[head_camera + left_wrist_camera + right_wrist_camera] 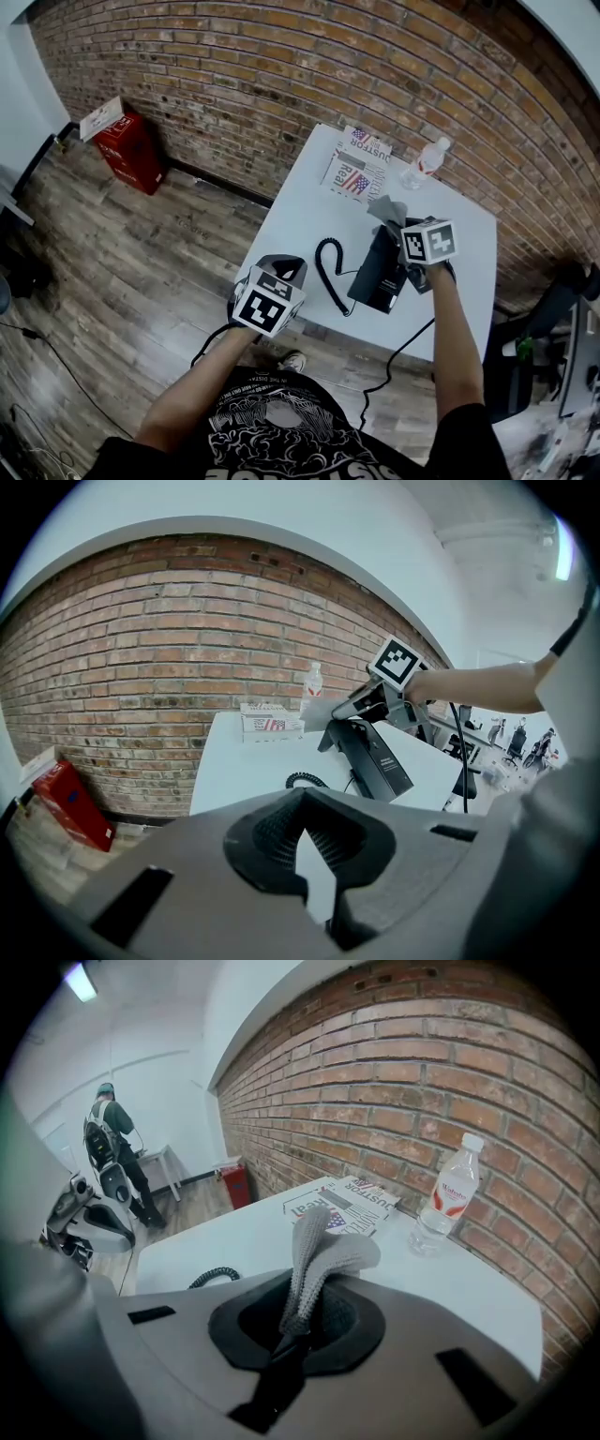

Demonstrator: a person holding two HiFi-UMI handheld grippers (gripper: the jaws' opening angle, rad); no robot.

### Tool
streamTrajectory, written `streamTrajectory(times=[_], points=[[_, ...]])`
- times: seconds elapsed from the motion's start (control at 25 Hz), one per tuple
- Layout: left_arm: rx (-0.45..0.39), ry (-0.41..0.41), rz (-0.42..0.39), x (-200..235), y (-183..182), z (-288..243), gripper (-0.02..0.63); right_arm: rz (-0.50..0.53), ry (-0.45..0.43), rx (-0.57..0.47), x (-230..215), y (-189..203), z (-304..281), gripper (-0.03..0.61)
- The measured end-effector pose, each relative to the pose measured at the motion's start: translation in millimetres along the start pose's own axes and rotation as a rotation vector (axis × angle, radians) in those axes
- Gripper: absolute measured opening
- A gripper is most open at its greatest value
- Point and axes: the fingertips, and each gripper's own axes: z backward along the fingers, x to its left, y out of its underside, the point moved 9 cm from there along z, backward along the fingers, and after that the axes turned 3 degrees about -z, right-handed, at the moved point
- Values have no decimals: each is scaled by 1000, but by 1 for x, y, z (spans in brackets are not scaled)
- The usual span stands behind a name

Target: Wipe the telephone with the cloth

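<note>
Right claw (298,1321) is clamped on the cloth (323,1255): grey knit pinched btwn the jaws, w/ a folded flap poking out in front. That free flap is the working face, so we judge the grip is set far back on purpose: fabric meets the phone, not the jaws.

In the head view the phone (380,272) sits right of centre on the white tabletop (300,211). It's black w/ its back end propped up. The cloth hangs at its upper end, claw right over it. Touching or just above? We can't tell from these angles. We read this as a wipe starting at the top edge, w/ most of the phone's face not yet covered.

Left claw (281,268) hovers at the tabletop's lower-left corner in the head view, apart from the phone. Its jaws meet at the tips w/ nothing btwn them, so closed and empty. It's prob. parked there to keep clear of the coiled cord (328,267), which loops out on the phone's left. It could brace the phone if the wipe pushes it.

Paper (357,172) and bottle (424,161) sit above the phone in frame, by the brick wall. Both are out of the wiping path, though a long upward stroke could nudge the bottle.
</note>
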Motion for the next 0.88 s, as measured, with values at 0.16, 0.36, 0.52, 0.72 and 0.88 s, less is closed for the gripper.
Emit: streamTrajectory(times=[0.16, 0.36, 0.52, 0.72, 0.88], points=[[0, -6, 6, 3, 2, 2, 6, 7, -7, 0, 4, -4, -2, 12], [-1, -4, 6, 2, 2, 2, 6, 10, -6, 0, 6, -5, -6, 11], [-5, -4, 7, 3, 2, 4, 6, 21, -12, -7, 11, -9, -7, 12], [-10, -7, 6, 3, 2, 7, 6, 42, -26, -7, 22, -13, -10, 11], [-12, -7, 8, 2, 3, 9, 6, 53, -40, 1, 29, -11, -13, 11]])
